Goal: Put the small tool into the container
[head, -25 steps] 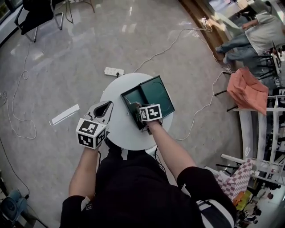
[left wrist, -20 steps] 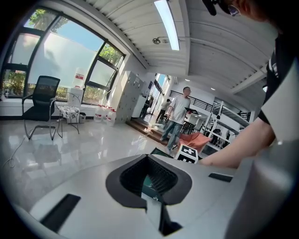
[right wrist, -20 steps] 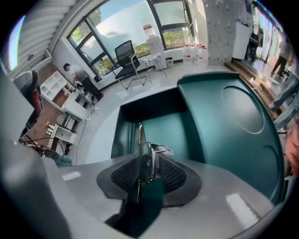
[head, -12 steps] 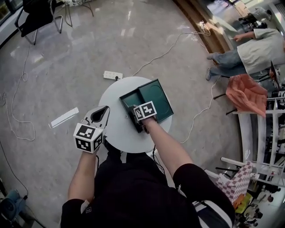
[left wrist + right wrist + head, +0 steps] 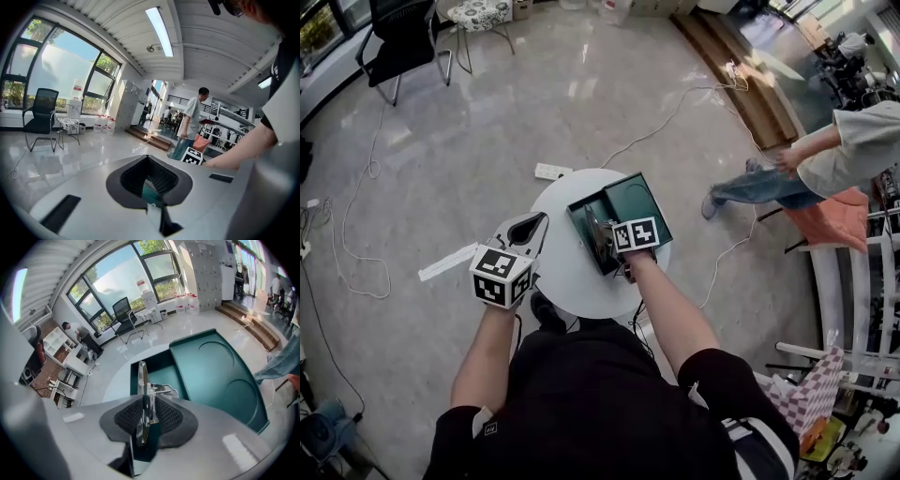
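The right gripper [image 5: 602, 234] is clenched on the small tool [image 5: 143, 380], a thin metal piece with a spring. Its jaws have just been closing, with the tool on edge between the pads. The tool hangs over the smaller, deeper compartment at the near left end of the teal container [image 5: 220, 376]; whether it touches the floor there cannot be told. The left gripper [image 5: 530, 225] is closed on nothing and held above the left edge of the round white surface [image 5: 572, 272], apart from the container. Risks, as judged: the narrow blade may pivot or slip in the pads, and a release too near the compartment wall could drop it onto the surface or into the wide shallow tray. Nothing stands between tool and compartment. On the floor around lie a power strip [image 5: 553, 172] and a white strip [image 5: 450, 262]; a person [image 5: 825, 159] walks past at right.
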Motion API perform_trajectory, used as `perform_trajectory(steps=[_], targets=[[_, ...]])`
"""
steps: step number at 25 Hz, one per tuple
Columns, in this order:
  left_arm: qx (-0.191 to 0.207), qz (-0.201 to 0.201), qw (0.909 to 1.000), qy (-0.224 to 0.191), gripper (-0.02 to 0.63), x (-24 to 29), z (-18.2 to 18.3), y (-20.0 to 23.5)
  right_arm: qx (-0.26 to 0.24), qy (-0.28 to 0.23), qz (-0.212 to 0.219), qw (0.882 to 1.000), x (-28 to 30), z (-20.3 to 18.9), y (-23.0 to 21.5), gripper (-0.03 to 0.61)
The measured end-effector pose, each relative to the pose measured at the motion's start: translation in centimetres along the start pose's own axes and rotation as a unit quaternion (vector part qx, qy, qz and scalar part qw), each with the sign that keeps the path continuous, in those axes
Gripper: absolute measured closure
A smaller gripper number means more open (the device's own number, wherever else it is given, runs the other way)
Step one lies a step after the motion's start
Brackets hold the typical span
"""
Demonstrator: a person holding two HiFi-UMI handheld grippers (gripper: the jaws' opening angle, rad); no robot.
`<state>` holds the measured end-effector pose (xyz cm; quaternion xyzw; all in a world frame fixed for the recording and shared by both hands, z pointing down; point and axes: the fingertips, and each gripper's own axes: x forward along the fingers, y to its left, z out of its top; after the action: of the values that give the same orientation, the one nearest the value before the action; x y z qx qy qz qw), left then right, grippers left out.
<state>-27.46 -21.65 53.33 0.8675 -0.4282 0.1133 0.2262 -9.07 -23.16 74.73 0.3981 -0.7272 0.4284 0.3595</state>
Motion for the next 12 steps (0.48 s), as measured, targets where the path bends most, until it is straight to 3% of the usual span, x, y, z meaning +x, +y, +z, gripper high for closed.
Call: perform_trajectory(steps=[12], targets=[[0.034,-0.046,0.9983,-0.015,0.611,1.0,2.6,-4.4,0.030,-0.133,0.016,0.990,-9.8,4.2,-0.3,0.485]])
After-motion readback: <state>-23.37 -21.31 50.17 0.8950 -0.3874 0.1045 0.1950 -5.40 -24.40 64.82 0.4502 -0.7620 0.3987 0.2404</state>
